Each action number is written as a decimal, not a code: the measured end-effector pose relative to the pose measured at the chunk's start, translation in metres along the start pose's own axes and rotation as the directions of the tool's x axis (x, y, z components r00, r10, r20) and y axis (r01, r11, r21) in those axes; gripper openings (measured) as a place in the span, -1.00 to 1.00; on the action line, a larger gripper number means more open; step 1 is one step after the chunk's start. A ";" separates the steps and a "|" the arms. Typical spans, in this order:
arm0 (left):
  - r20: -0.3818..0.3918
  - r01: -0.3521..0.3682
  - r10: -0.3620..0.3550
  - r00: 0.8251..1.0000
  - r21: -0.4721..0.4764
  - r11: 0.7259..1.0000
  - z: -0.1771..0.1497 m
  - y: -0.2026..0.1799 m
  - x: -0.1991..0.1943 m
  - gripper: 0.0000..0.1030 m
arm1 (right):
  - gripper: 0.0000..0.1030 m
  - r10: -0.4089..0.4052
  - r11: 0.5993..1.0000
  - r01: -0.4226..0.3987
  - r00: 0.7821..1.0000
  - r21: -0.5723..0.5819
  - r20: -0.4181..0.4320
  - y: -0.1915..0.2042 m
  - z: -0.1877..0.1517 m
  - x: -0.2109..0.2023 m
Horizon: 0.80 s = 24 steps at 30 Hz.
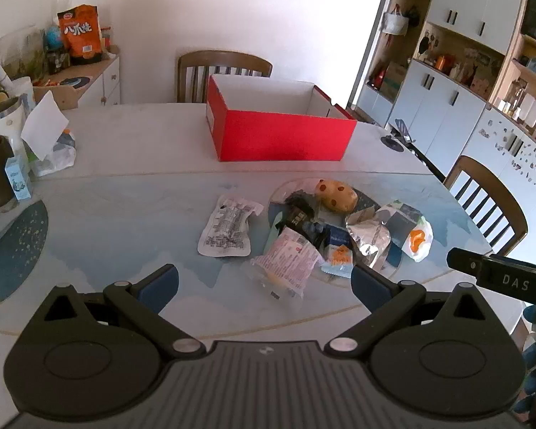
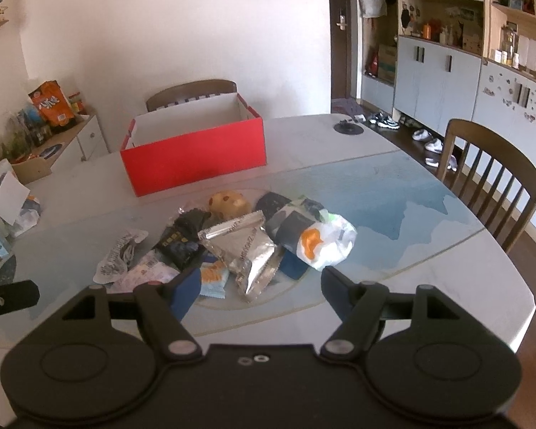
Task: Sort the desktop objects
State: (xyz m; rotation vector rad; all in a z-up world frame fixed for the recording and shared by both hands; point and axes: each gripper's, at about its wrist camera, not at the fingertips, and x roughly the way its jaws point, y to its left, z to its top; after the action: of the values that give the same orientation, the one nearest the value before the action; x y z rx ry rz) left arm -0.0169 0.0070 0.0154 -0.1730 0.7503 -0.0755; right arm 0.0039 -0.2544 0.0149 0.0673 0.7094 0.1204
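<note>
Both grippers hover above the near edge of the tabletop, tilted down toward a heap of snack packets. In the left wrist view the left gripper has its blue-padded fingers spread wide with nothing between them; a pink-printed clear packet lies on the tabletop just ahead of the gap. In the right wrist view the right gripper is likewise spread apart and empty, and a crumpled silver foil packet lies just beyond its fingertips.

Around these lie the rest of the heap: a white packet with grey print a little apart on the left, a black packet, a small light blue packet with orange print, a white bag with an orange mark on the right, and a yellow-brown spotted round thing at the far side of the pile.

Behind the heap, well apart from it, an open red box with a white inside stands on the tabletop. Wooden chairs stand at the far and right sides of the tabletop.
</note>
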 end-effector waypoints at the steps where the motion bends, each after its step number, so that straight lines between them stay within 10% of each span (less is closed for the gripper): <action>1: 0.002 0.000 0.000 1.000 0.000 1.000 0.000 -0.001 0.000 1.00 | 0.46 0.004 1.000 -0.004 1.000 0.000 0.006 0.000 0.000 0.000; 24: 0.005 0.024 -0.024 1.000 0.082 0.996 0.015 -0.032 0.045 1.00 | 0.48 0.012 0.998 -0.014 0.999 -0.054 -0.031 -0.040 0.015 0.042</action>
State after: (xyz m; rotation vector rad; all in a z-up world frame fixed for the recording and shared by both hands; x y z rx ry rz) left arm 0.0265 -0.0283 0.0018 -0.1036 0.7381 -0.1284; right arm 0.0483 -0.2889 -0.0051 0.0186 0.7363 0.1535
